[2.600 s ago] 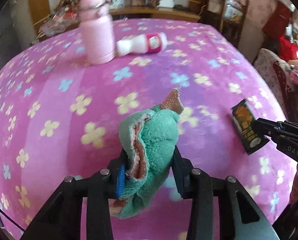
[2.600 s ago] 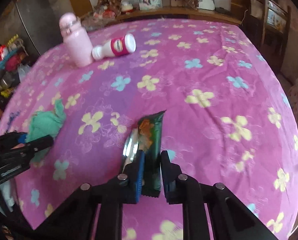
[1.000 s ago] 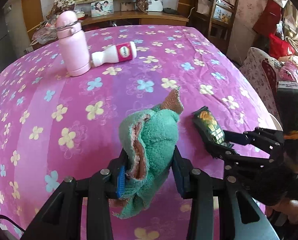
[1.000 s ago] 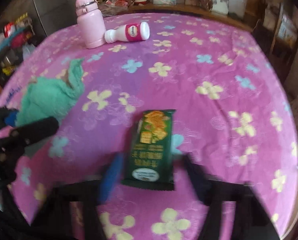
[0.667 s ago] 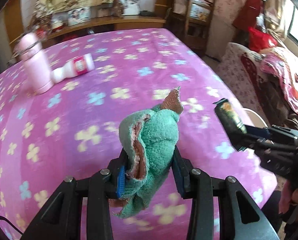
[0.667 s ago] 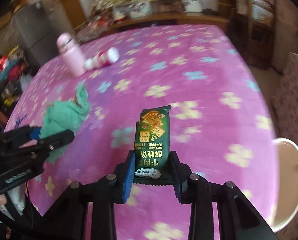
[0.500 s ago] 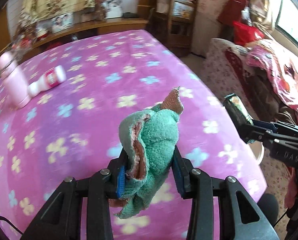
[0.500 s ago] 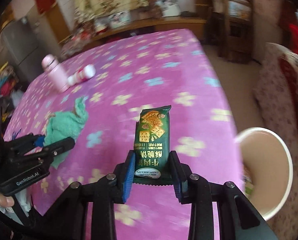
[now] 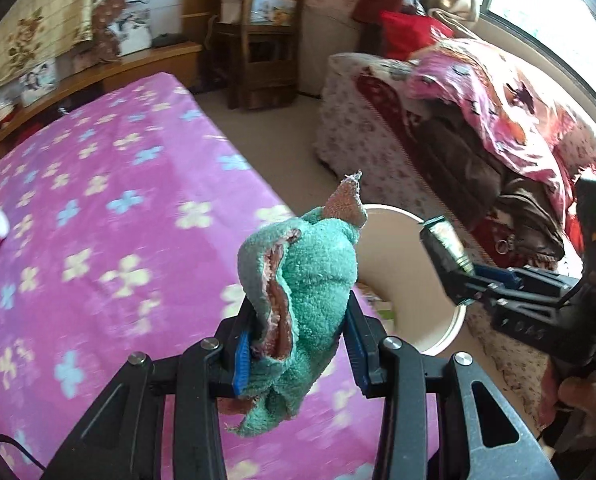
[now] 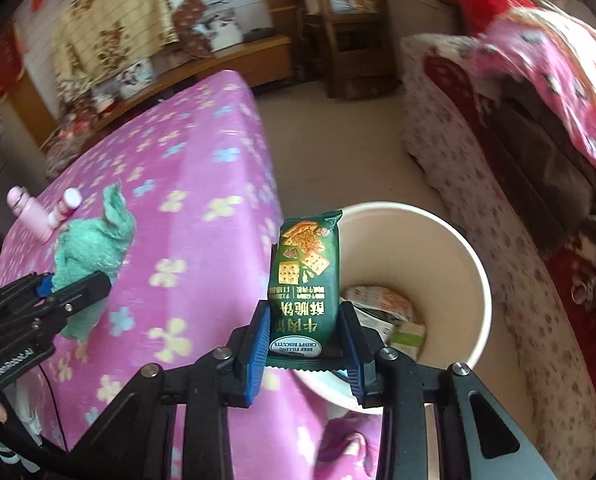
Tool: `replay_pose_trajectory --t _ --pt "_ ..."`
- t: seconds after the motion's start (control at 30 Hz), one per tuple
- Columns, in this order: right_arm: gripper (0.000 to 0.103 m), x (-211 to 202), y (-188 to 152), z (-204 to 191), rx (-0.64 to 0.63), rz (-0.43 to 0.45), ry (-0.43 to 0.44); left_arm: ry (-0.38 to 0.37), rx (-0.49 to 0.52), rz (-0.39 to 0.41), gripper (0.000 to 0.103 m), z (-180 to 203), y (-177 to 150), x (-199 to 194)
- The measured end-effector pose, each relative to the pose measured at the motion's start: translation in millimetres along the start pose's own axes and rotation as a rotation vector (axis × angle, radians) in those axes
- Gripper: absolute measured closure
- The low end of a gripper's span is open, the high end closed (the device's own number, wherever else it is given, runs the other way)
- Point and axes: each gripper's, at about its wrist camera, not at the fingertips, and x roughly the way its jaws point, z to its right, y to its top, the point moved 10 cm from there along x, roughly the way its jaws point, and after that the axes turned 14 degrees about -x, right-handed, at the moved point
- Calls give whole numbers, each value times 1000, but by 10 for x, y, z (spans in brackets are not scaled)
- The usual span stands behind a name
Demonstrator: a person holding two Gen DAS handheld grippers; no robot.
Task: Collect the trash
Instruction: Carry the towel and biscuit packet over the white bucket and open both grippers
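Observation:
My left gripper (image 9: 298,350) is shut on a crumpled green cloth (image 9: 309,280) and holds it above the table's right edge. My right gripper (image 10: 303,340) is shut on a green biscuit packet (image 10: 305,276), held upright over the near rim of a cream bin (image 10: 449,240) that stands on the floor beside the table. The bin holds several wrappers (image 10: 381,308). In the left wrist view the bin (image 9: 401,264) shows behind the cloth, with the right gripper (image 9: 457,276) and the packet (image 9: 443,246) over it. The left gripper (image 10: 74,288) and cloth (image 10: 94,244) show in the right wrist view.
The table has a pink flowered cover (image 9: 98,220). A pink flask (image 10: 28,212) and a fallen white bottle with a red label (image 10: 64,204) are at its far side. A sofa with blankets (image 10: 537,140) stands right of the bin. A wooden chair (image 9: 258,40) is behind.
Both grippers have swung right, off the middle of the table toward the bin. The packet, which lay on the table, was gripped, lifted and now hangs over the bin's rim.

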Motion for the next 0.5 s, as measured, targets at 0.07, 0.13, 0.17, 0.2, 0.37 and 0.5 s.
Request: replay_pose_trajectory --t 0.07,0.13,0.17,0.2,0.37,0.5 --pt "67 47 -74 130 21 -11 -8 -24 3 -13 61 114 0 83" --pt "67 92 -152 261 38 -26 -25 -42 1 -29 61 232 4 179" --pt "65 102 -186 308 44 -29 -32 -51 0 -35 61 281 5 224" --pt "64 119 -207 357 54 -28 -39 -59 -1 -39 61 322 9 265" --pt "51 196 -264 478 79 -31 -50 -112 -10 -56 59 500 19 396" --pt "34 224 -277 530 119 -9 -46 -140 -26 -48 42 527 43 416"
